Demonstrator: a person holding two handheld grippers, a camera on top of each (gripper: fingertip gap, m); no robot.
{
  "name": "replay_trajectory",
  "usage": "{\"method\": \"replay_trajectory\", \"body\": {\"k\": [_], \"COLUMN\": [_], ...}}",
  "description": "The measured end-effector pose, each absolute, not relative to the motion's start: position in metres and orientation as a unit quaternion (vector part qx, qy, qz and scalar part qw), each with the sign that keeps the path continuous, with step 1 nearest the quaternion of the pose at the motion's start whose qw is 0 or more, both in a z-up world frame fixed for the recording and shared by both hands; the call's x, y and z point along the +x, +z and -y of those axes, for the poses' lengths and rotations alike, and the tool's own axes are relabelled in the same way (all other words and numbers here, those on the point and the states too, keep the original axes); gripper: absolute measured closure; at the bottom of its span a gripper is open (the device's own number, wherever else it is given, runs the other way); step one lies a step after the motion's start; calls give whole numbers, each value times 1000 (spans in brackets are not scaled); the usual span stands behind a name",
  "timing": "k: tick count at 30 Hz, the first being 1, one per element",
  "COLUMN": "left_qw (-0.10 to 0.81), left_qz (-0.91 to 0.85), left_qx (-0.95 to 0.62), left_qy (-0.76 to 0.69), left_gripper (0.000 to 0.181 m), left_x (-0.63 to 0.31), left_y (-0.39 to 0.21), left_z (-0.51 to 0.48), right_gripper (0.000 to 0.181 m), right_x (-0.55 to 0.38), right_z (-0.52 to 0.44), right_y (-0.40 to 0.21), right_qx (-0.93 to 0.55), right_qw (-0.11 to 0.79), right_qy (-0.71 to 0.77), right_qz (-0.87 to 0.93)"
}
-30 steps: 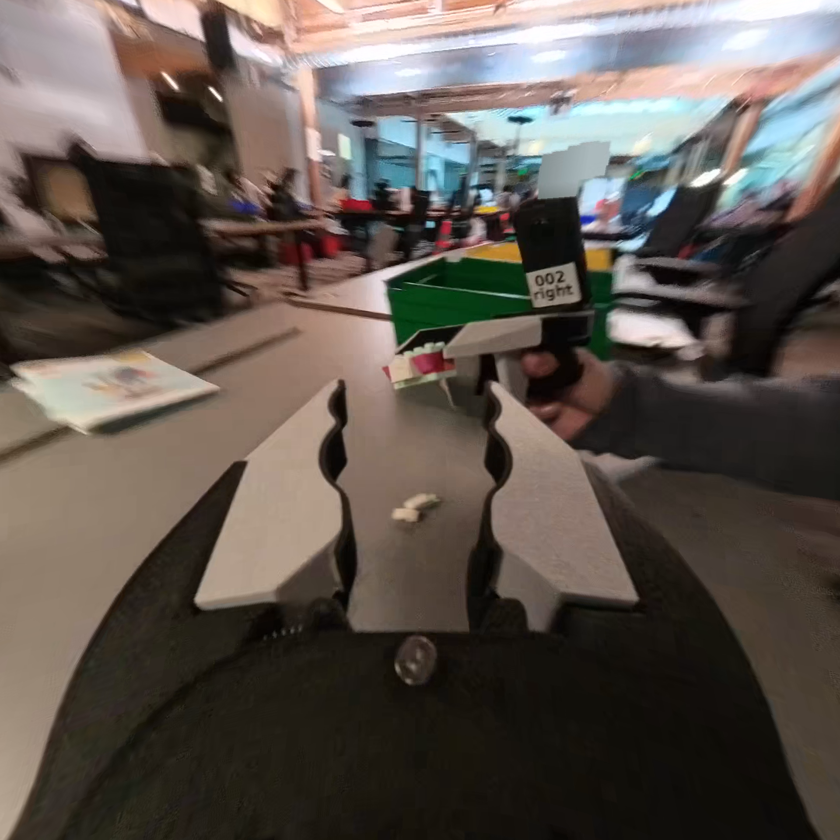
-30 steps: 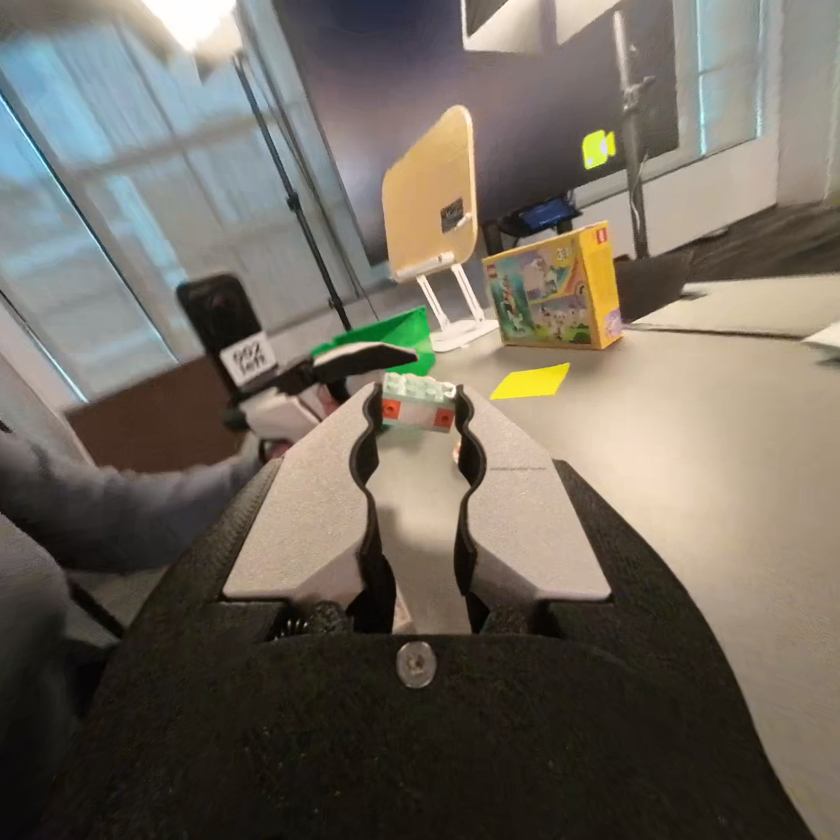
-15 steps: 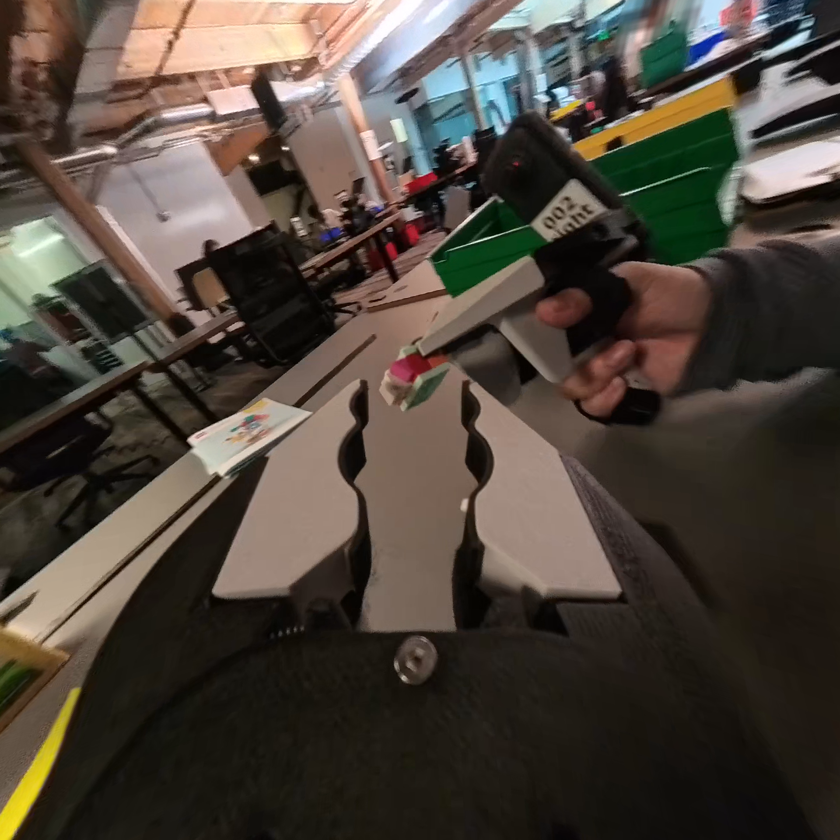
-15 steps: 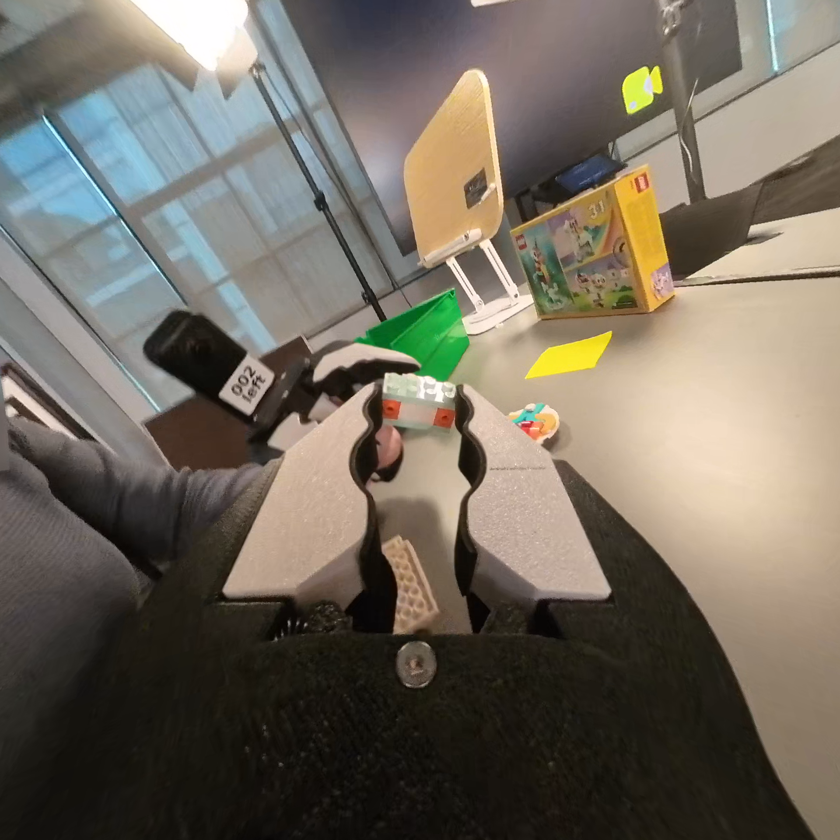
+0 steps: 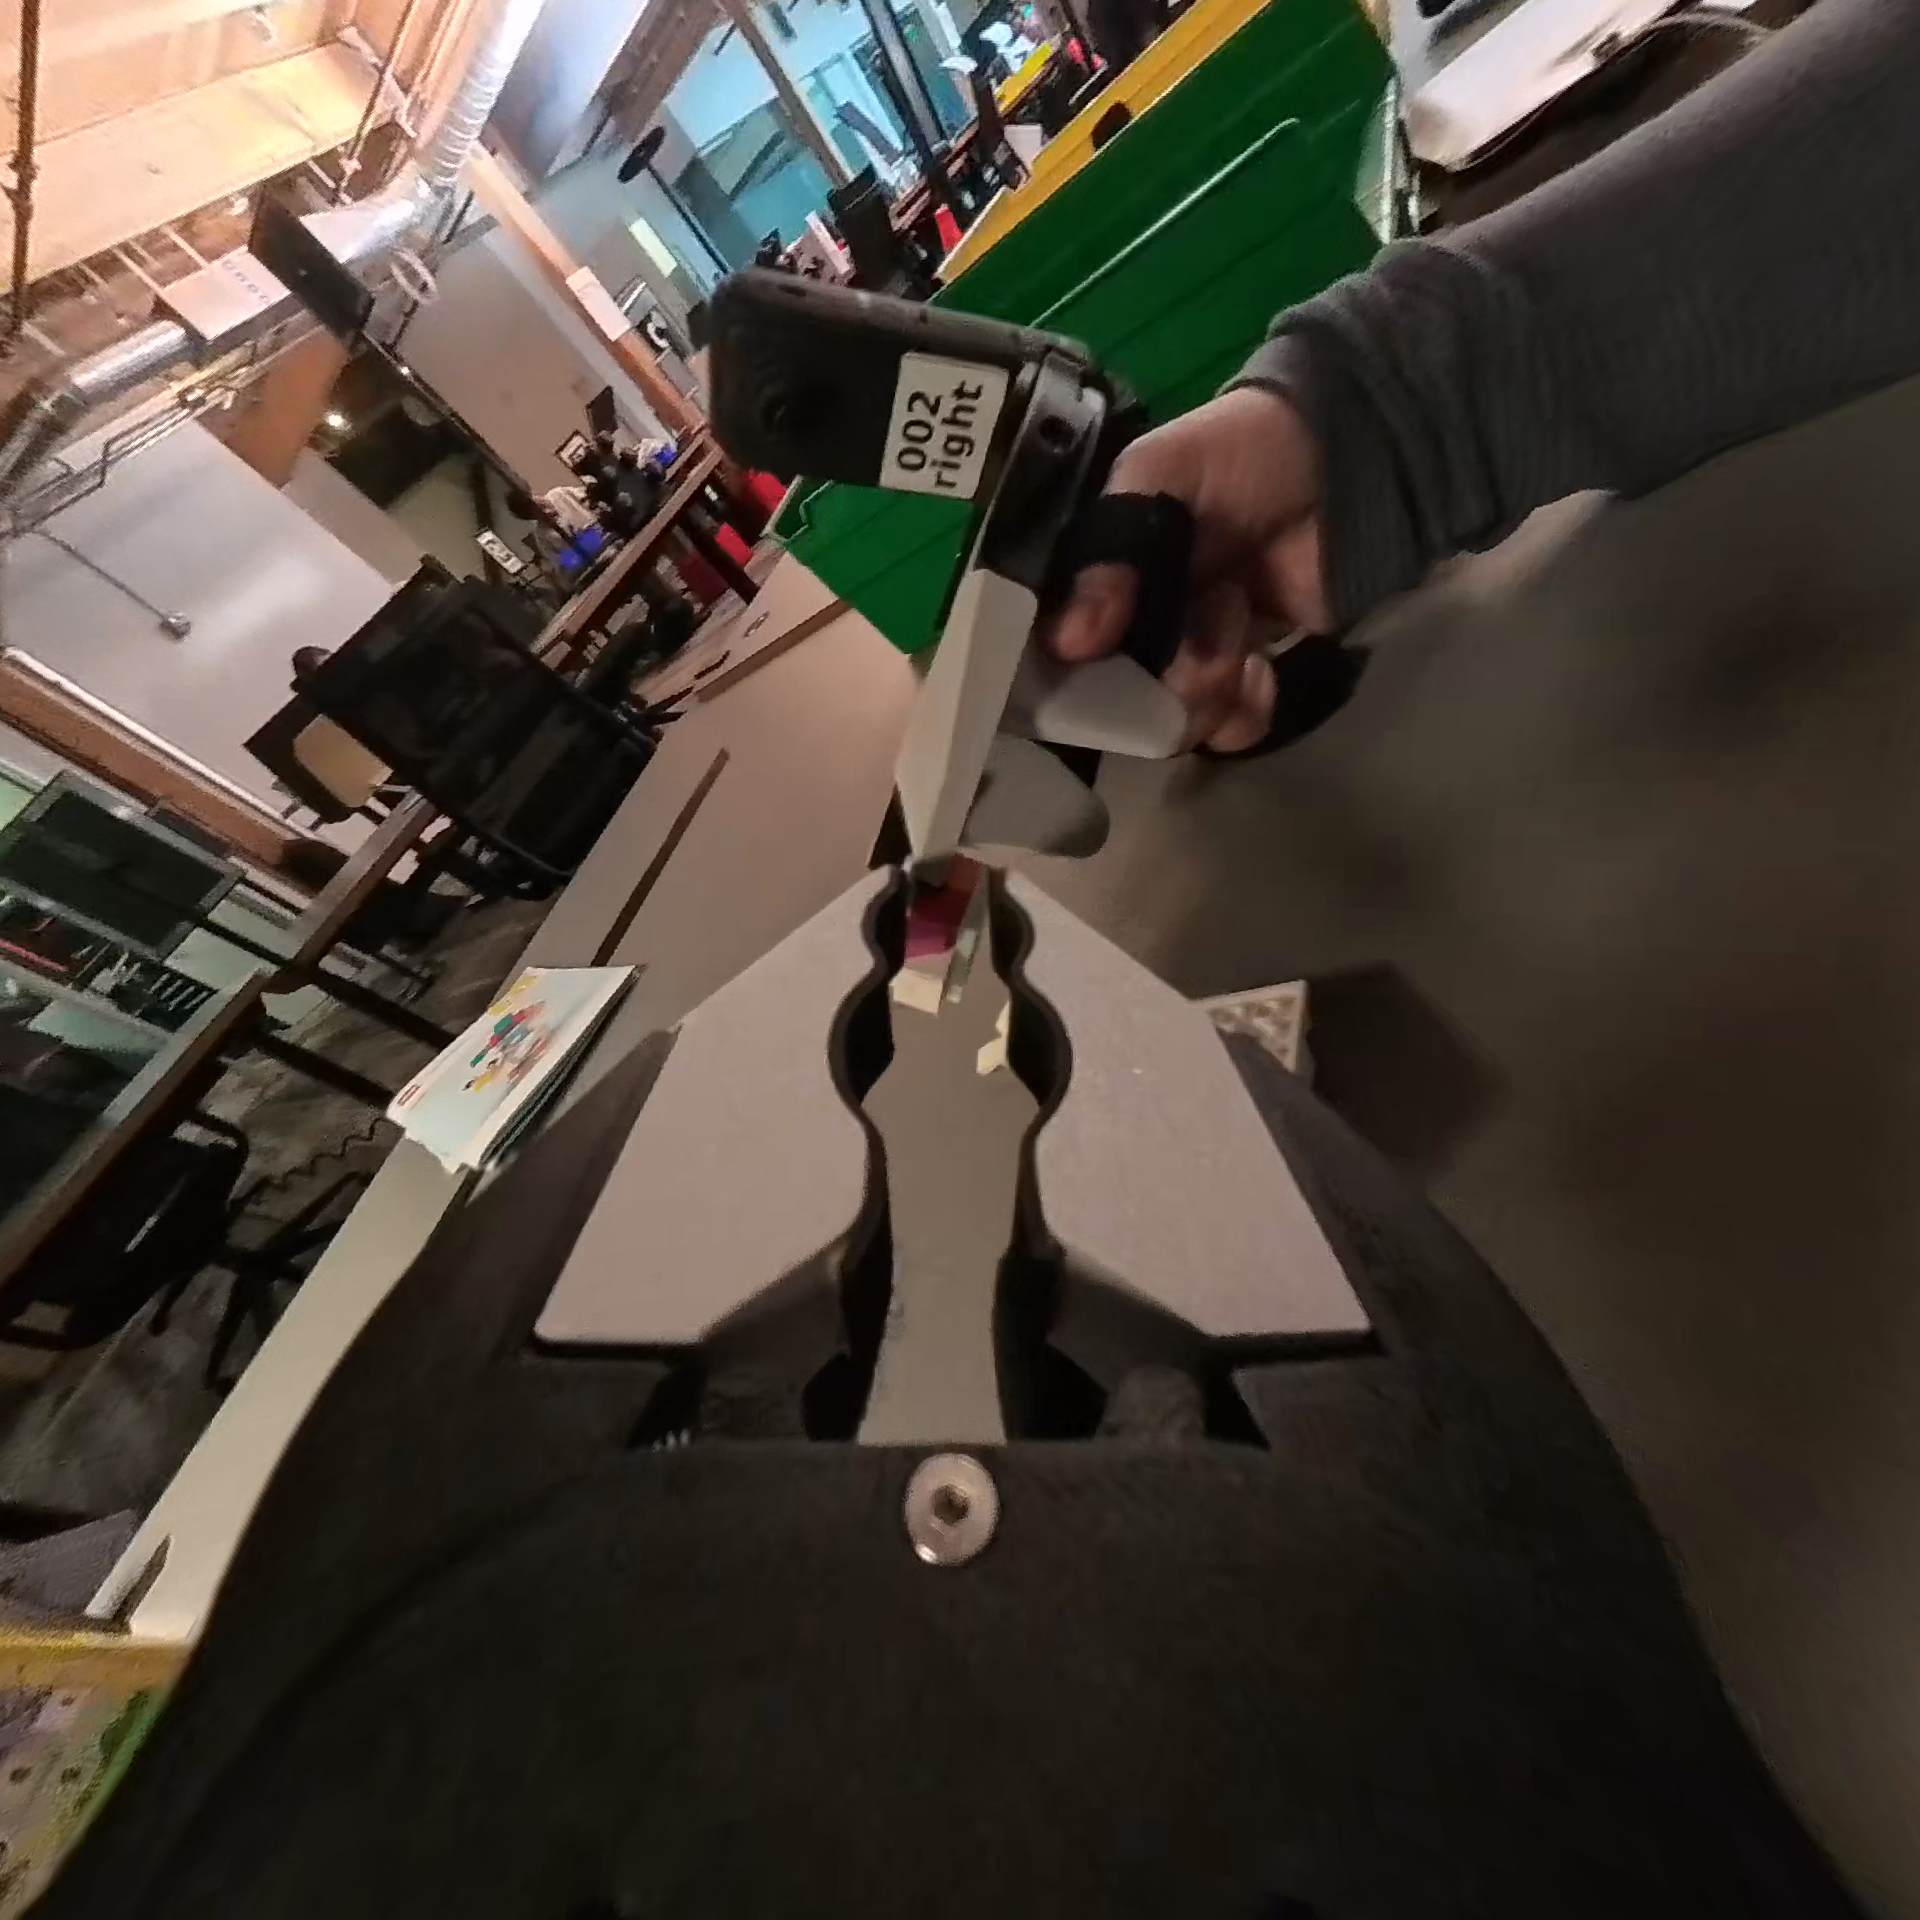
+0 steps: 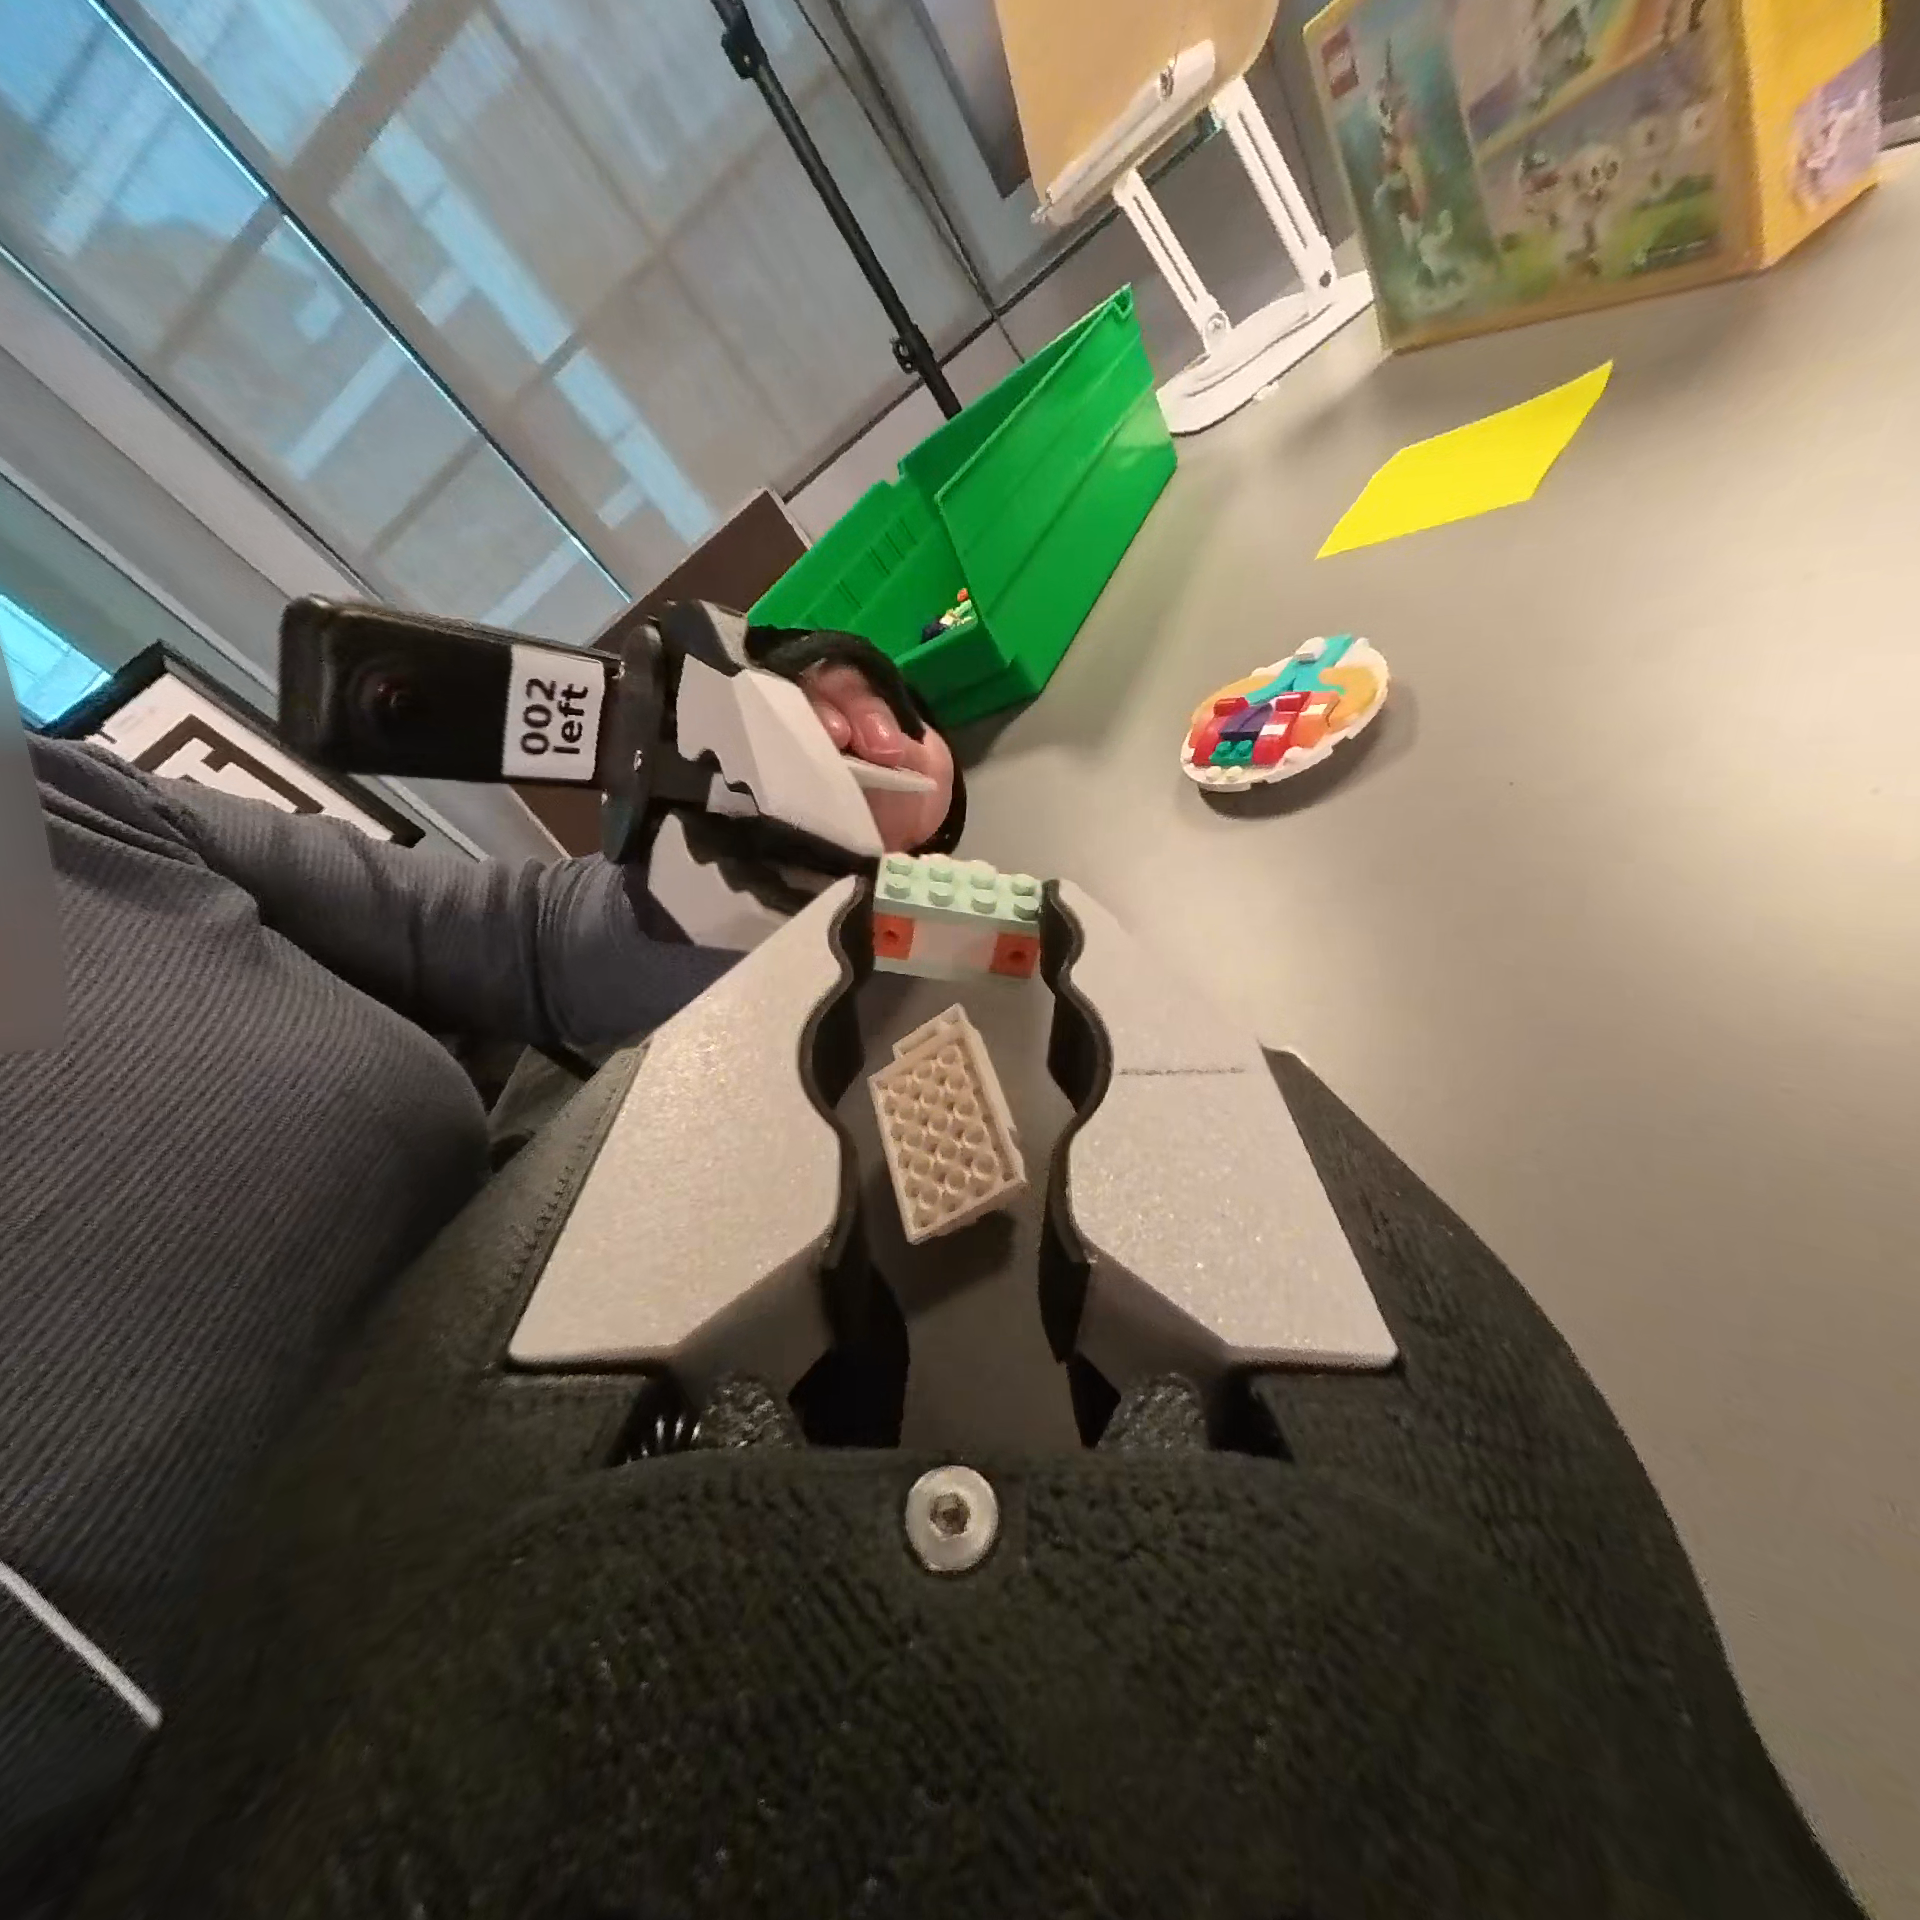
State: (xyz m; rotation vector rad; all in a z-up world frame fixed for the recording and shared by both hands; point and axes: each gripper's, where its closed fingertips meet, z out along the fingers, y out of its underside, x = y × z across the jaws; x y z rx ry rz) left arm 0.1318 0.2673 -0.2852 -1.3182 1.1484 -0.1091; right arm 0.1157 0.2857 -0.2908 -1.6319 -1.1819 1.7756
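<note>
Pinching a small brick block at its very tips, the right gripper has its jaws clenched on the two ends. The mint studded top faces up and the orange squares show on the near side. The block is held in the air above the grey table, over a tan studded plate that lies flat beneath it.

In the left wrist view, the left gripper has its tips on either side of the block's lower part. Its jaws are drawn narrow, but I cannot tell whether they press on the block or only flank it.

To my eye the right grip is shallow, only on the outermost edge of the fingers. It would need steady pressure and a square, unhurried approach from the other claw, or the block could twist out.

A green bin, a round brick model and a yellow sheet lie farther off on the table. A booklet sits near its edge.
</note>
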Motion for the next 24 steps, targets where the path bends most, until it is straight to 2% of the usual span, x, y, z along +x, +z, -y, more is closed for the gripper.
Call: {"method": "replay_trajectory", "body": {"k": [7,9,19,21,23,24], "left_qw": [641,637,586,572,598,608], "left_qz": [-498,-498,-440,-435,-440,-453], "left_qx": [-582,-588,-670,-681,-655,-639], "left_qy": [-56,-31,-120,-139,-141,-133], "left_gripper": [167,181,181,181,181,158], "left_x": [127,123,107,107,111,114], "left_y": [-284,-286,-302,-307,-296,-293], "left_z": [-269,-274,-290,-290,-286,-282], "right_gripper": [152,152,151,151,151,151], "right_x": [117,115,114,115,115,115], "right_z": [-290,-290,-300,-301,-299,-298], "right_y": [-290,-294,-303,-307,-303,-299], "right_qx": [-597,-603,-599,-606,-609,-608], "right_qw": [223,227,337,336,309,288], "right_qy": [649,638,523,510,549,577], "right_qz": [416,422,504,510,483,463]}}
